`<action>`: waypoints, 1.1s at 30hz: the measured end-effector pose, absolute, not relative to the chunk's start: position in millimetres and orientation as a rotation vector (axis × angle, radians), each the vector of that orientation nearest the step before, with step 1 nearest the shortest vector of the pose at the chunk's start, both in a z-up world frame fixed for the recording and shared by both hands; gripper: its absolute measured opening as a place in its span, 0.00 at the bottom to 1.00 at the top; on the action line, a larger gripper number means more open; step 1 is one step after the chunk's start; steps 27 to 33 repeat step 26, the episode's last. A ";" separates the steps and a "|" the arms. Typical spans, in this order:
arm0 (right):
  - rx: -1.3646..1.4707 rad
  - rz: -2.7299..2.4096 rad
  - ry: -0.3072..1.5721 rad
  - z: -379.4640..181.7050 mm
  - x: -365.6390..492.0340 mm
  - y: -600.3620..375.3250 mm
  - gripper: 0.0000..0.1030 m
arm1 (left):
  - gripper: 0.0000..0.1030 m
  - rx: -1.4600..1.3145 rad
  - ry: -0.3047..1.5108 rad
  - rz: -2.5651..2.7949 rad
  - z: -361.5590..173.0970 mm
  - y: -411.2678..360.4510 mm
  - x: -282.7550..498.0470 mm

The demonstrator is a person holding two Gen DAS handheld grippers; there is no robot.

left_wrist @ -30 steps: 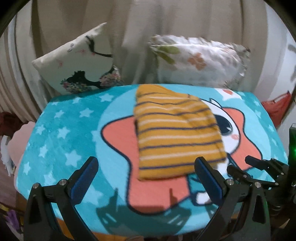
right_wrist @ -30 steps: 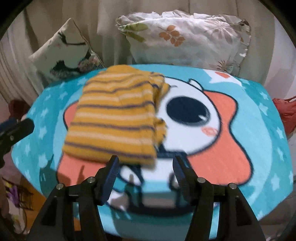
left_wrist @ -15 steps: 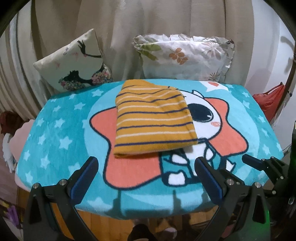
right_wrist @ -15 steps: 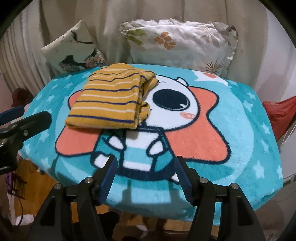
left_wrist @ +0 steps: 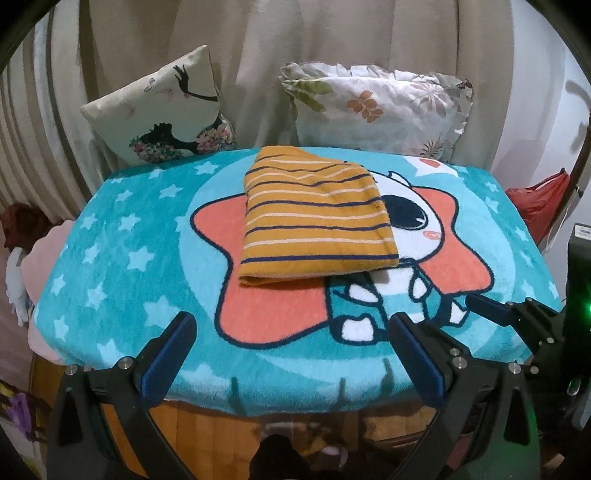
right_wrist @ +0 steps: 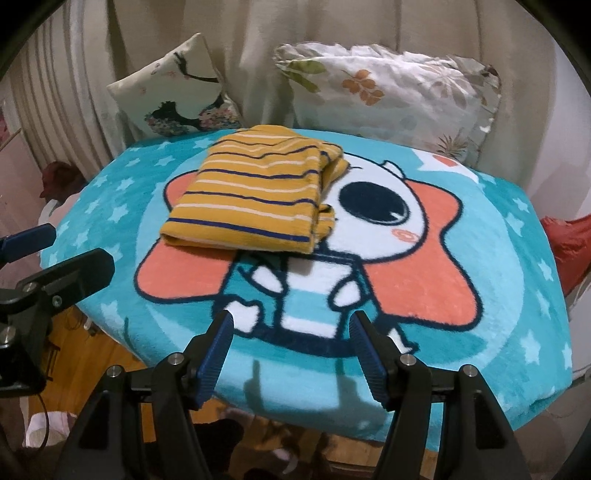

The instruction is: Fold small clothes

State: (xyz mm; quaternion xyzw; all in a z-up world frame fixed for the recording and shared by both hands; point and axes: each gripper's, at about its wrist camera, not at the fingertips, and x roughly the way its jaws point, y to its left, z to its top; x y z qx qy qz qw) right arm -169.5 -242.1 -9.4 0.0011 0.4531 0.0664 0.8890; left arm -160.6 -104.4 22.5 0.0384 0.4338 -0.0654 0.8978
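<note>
- Blue pads are seen on the fingers of the left gripper, which are spread wide with nothing between them, above the near edge of the blanket.
- Blue ribbed pads are likewise carried by the right gripper; its fingers are parted at a moderate width and nothing is held between them.
- No cloth is touched by either gripper; both are held over the near rim of the teal blanket, well apart from the garment.
- The right gripper's fingers are also seen at the right edge of the left wrist view, and the left gripper's at the left edge of the right wrist view.
- A mustard striped garment, folded into a compact rectangle, is laid on the blanket toward the far side, across the orange star of the cartoon print and partly over the white face.
- Looser layers are shown along the garment's right edge in the right wrist view.
- Two cushions are propped behind the blanket against a beige curtain: a silhouette cushion at the left and a floral cushion at the right.
</note>
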 end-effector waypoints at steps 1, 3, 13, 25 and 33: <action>-0.001 0.142 0.940 -9.5 -170.0 -240.1 0.67 | 1.00 0.077 0.903 -0.133 21.8 -103.3 -160.8; -0.004 0.148 0.938 -9.5 -170.1 -238.3 0.68 | 1.00 0.071 0.912 -0.130 20.2 -101.6 -161.1; -0.005 0.146 0.930 -8.8 -173.7 -237.9 0.69 | 1.00 0.070 0.933 -0.142 16.2 -106.0 -163.0; 0.008 0.129 0.923 -9.5 -171.6 -250.2 0.71 | 1.00 0.051 0.966 -0.169 9.2 -112.3 -157.3; 0.008 0.131 0.926 -10.1 -170.2 -251.6 0.71 | 1.00 0.048 0.972 -0.172 8.0 -113.0 -156.0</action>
